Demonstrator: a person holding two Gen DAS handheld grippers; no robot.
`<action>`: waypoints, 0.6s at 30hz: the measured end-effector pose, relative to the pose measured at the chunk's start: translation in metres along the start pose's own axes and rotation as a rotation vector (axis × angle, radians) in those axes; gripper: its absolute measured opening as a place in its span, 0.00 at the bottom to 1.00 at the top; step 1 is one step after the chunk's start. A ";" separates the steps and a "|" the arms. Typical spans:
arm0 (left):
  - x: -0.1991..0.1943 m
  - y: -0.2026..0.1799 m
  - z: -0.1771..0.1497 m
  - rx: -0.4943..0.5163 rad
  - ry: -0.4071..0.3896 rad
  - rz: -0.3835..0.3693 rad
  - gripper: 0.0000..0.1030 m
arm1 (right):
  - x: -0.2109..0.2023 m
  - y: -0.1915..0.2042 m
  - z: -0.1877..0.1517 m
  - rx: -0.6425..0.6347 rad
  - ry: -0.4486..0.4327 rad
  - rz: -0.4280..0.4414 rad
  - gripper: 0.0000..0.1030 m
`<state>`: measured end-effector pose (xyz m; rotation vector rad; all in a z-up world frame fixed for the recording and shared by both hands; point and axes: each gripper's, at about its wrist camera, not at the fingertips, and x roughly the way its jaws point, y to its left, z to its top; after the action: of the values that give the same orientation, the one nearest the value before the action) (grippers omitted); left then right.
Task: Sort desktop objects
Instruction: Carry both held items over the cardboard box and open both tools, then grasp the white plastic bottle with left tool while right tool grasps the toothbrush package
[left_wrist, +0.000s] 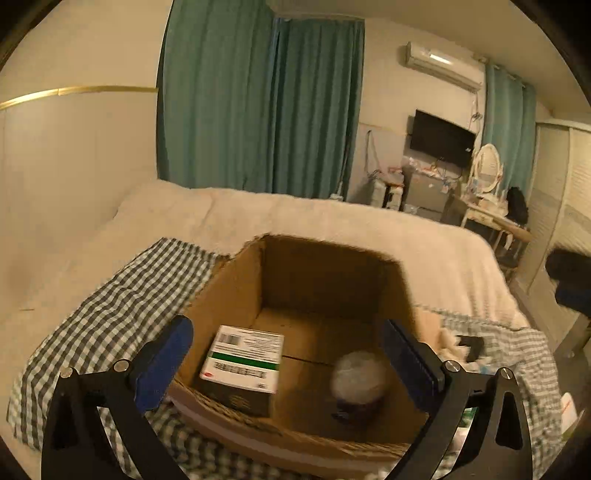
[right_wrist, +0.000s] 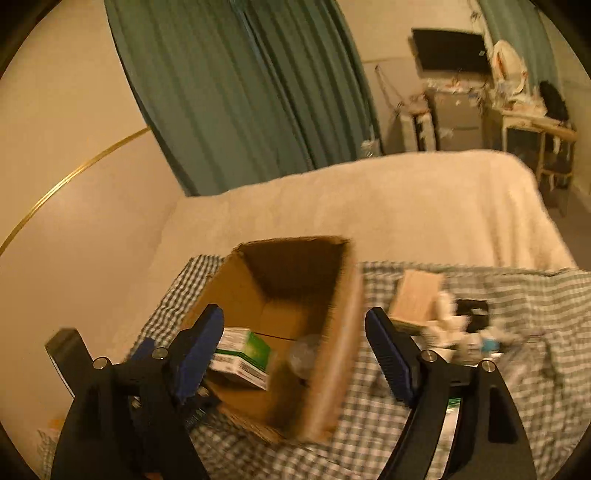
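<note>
Brown cardboard box (left_wrist: 295, 288) stands open on a checked cloth (left_wrist: 122, 295) over a white blanket (left_wrist: 332, 221). Inside lie a green-and-white carton (left_wrist: 243, 362) at 9 o'clock and a blurred round jar (left_wrist: 356, 380) at 3 o'clock. The left gripper (left_wrist: 291, 365) has fingers spread wide above the box, holding nothing. The right gripper (right_wrist: 295, 350) is spread too, empty.

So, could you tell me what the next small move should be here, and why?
Probably swing the right gripper toward the loose pile on the checked cloth beside the cardboard box. Its jaws stand open and empty, the green-and-white carton and a blurred jar already lie inside, and the pile remains unsorted.
</note>
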<state>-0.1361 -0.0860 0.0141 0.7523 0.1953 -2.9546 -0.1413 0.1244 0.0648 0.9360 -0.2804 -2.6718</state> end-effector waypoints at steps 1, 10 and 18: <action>-0.005 -0.008 0.003 0.000 -0.002 -0.020 1.00 | -0.016 -0.009 -0.005 -0.007 -0.019 -0.032 0.77; -0.043 -0.101 -0.030 0.026 0.061 -0.183 1.00 | -0.092 -0.096 -0.052 0.054 -0.056 -0.208 0.78; -0.014 -0.172 -0.108 0.180 0.185 -0.234 1.00 | -0.085 -0.163 -0.095 0.113 -0.011 -0.302 0.78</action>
<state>-0.0925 0.1002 -0.0556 1.0989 0.0304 -3.1515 -0.0524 0.2972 -0.0048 1.0737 -0.3175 -2.9622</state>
